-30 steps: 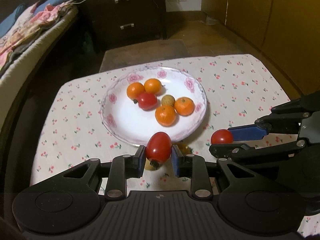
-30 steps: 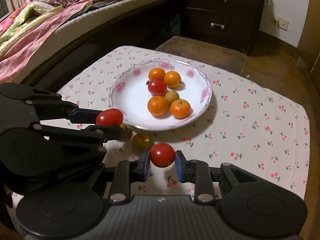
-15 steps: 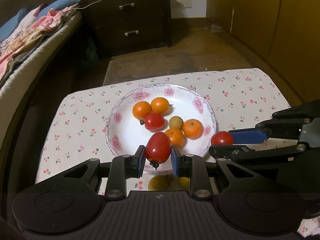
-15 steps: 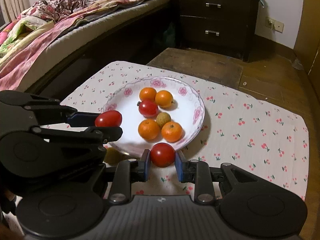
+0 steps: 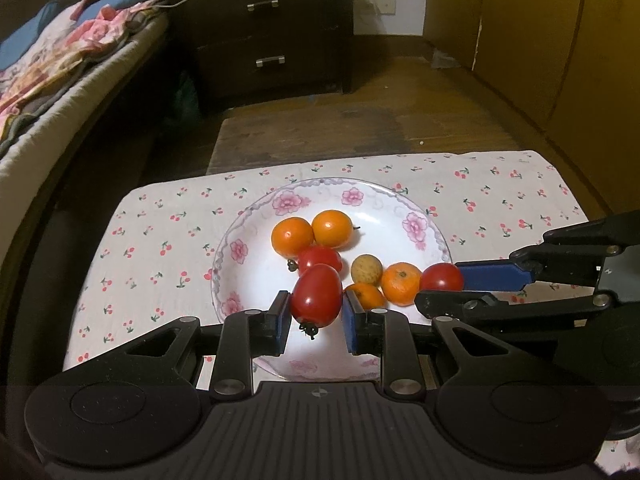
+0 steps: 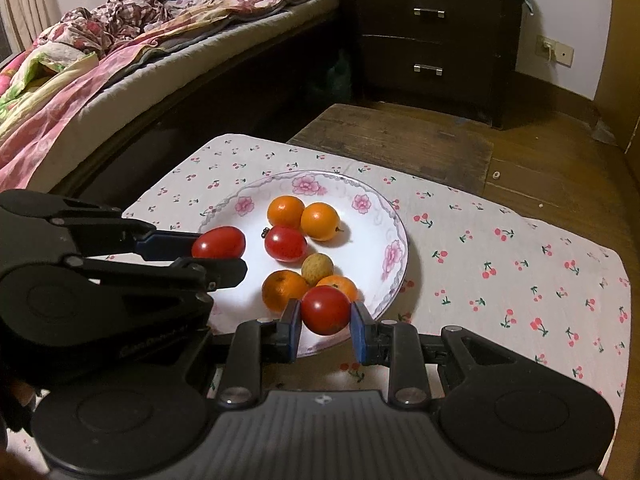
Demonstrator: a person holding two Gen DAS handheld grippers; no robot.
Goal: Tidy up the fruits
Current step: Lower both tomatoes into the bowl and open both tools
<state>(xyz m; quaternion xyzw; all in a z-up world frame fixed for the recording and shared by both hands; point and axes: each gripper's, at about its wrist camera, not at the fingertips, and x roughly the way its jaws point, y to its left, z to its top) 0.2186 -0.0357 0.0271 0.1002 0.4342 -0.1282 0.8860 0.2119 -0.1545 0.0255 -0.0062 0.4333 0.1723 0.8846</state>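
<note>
So basically one white plate with pink flowers on the rim (image 5: 362, 197) was set on the cherry-print cloth (image 5: 168, 224) covering the table, and pretty much all the loose fruit was found in it: two oranges (image 5: 292, 236) touching side by side at the far end, a red tomato (image 5: 322, 257) just in front of them, a small tan lumpy fruit (image 5: 367, 269) beside that, and two more oranges (image 5: 400, 283) at the near side. The left gripper (image 5: 316, 318) was seen with its jaws clamped narrow on an oblong red tomato (image 5: 317, 300), stem end down, held above the plate's near part. The right gripper (image 6: 325, 330) was closed the same way on a rounder red tomato (image 6: 325, 309), held over the plate's near rim. A bed (image 6: 120, 60) with rumpled bedding and a dark drawer chest (image 6: 432, 40) were visible behind.
</note>
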